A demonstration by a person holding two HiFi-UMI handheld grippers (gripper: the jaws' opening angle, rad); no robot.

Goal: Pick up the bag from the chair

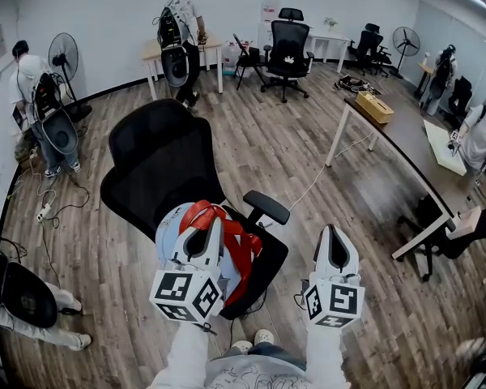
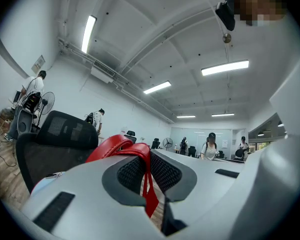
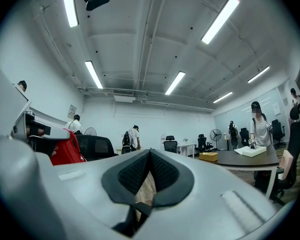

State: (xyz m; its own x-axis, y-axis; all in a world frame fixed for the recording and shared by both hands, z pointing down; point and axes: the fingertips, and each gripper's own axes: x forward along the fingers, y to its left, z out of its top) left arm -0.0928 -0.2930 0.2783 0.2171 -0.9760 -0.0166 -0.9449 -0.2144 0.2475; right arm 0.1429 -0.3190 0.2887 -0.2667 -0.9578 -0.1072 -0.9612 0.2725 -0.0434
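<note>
Closest to the head camera are the two white plastic tongs with their marker cubes, both held about level. On the left tongs [image 2: 145,159] the black ribbed pads stand narrow and pinch the red fabric strap [image 2: 115,146] of the pale blue bag with red trim [image 1: 172,221]; the strap passes up between them and loops beyond the tips. The bag is just under and in front of the left tongs, at the seat of the black mesh office chair [image 1: 158,156]. I cannot tell if it is already free of the seat. The right tongs [image 3: 150,154] are closed together with nothing between, apart from the bag on its right.

I judge that the grasp is made and the lift is the step in hand. The next move asks for a straight raise with a firm pinch, because a thin strap could slip, and the chair's black armrest [image 1: 266,207] is close beside the bag.
</note>
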